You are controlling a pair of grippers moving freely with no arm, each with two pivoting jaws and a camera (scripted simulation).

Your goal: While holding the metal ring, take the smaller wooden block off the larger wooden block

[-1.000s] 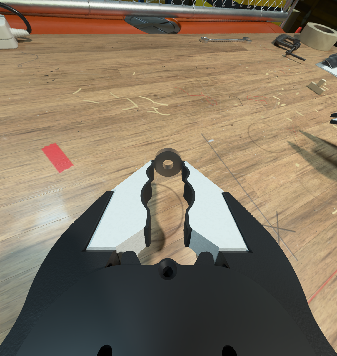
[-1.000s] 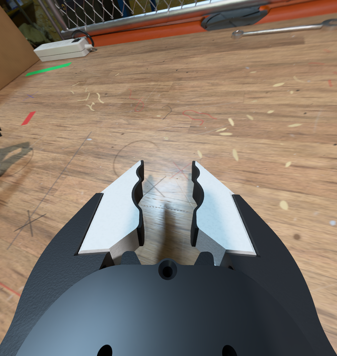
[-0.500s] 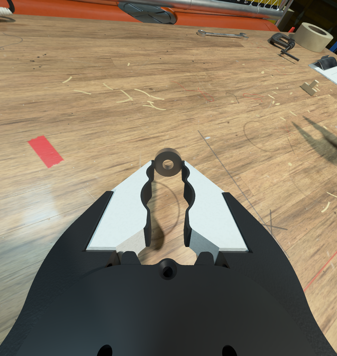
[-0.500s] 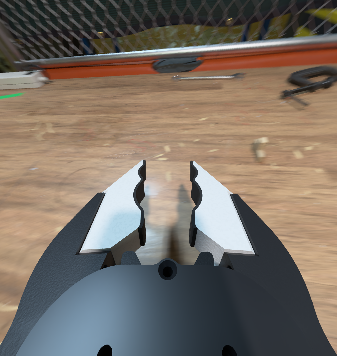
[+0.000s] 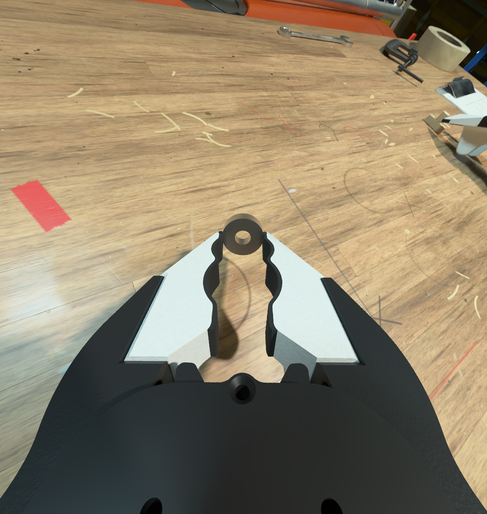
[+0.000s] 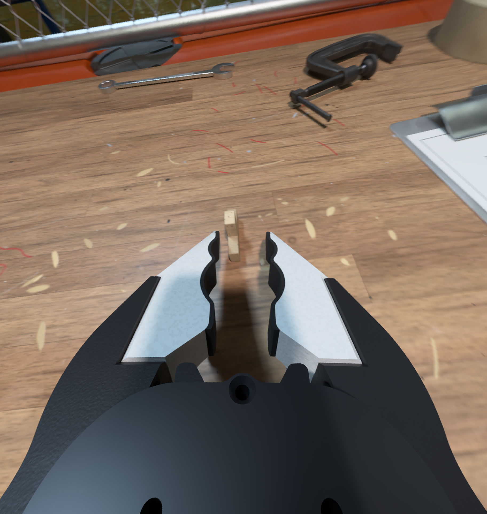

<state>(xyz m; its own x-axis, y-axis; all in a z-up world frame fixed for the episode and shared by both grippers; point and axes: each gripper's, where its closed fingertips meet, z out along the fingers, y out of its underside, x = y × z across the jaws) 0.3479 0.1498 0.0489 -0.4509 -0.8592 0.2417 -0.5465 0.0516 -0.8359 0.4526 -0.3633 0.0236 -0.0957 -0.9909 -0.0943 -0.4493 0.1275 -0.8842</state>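
My left gripper (image 5: pixel 242 236) is shut on a dark metal ring (image 5: pixel 242 238), pinched upright between the fingertips above the wooden bench. My right gripper (image 6: pixel 241 236) is open and empty. Just beyond its fingertips, slightly left of centre in the gap, lie the wooden blocks: the smaller block (image 6: pixel 230 220) sits on the far part of the larger, narrow block (image 6: pixel 234 250). The fingertips flank the larger block without touching it. In the left wrist view the blocks (image 5: pixel 434 124) show far right, with the right gripper (image 5: pixel 471 122) next to them.
A wrench (image 6: pixel 164 79), a black C-clamp (image 6: pixel 345 69) and a roll of tape (image 6: pixel 476 36) lie at the back near the orange rail (image 6: pixel 236 41). A clipboard (image 6: pixel 464 161) is at the right. Red tape (image 5: pixel 40 204) marks the bench at the left.
My right gripper has swung right and moved forward, bringing the wooden blocks up to its open fingertips. My left gripper has drifted a little, still holding the ring.
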